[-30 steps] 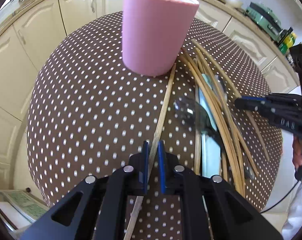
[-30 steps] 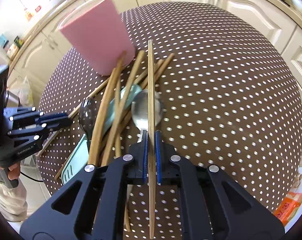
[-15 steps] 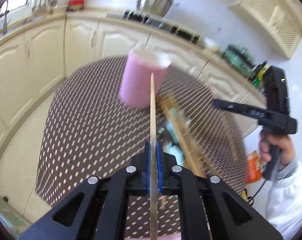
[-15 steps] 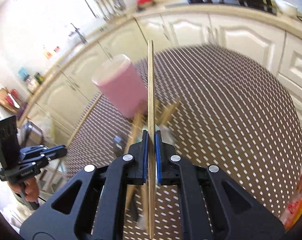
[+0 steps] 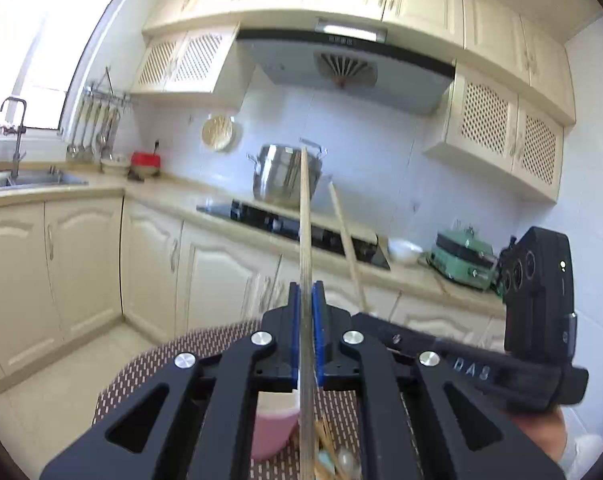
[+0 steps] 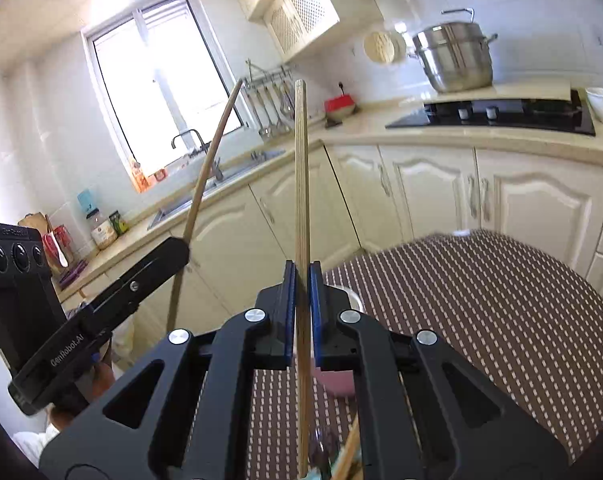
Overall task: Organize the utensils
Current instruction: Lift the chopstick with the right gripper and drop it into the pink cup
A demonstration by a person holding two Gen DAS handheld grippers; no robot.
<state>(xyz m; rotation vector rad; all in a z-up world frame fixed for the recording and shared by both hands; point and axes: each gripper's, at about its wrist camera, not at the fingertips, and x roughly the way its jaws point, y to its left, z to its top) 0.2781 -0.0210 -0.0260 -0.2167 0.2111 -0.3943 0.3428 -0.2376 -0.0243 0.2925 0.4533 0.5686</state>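
Observation:
My left gripper (image 5: 306,296) is shut on a wooden chopstick (image 5: 304,216) held upright, high above the table. My right gripper (image 6: 300,276) is shut on another wooden chopstick (image 6: 300,168), also upright. In the left wrist view the right gripper's body (image 5: 473,368) and its chopstick (image 5: 347,240) show at right; in the right wrist view the left gripper's body (image 6: 113,304) and its chopstick (image 6: 205,184) show at left. The pink cup (image 5: 271,428) stands on the dotted table below, mostly hidden by the jaws; it also shows in the right wrist view (image 6: 337,382). More utensils (image 5: 333,456) lie beside it.
The round table has a brown dotted cloth (image 6: 481,320). Cream kitchen cabinets (image 5: 81,260), a counter with a black hob (image 6: 493,114), a steel pot (image 5: 285,176) and a sink (image 5: 25,178) surround it. A green appliance (image 5: 461,256) sits on the counter at right.
Both grippers have lifted their chopsticks off the table and tilted them upright; the views swung from the table top up to the kitchen walls. The cup has dropped to the bottom of both views.

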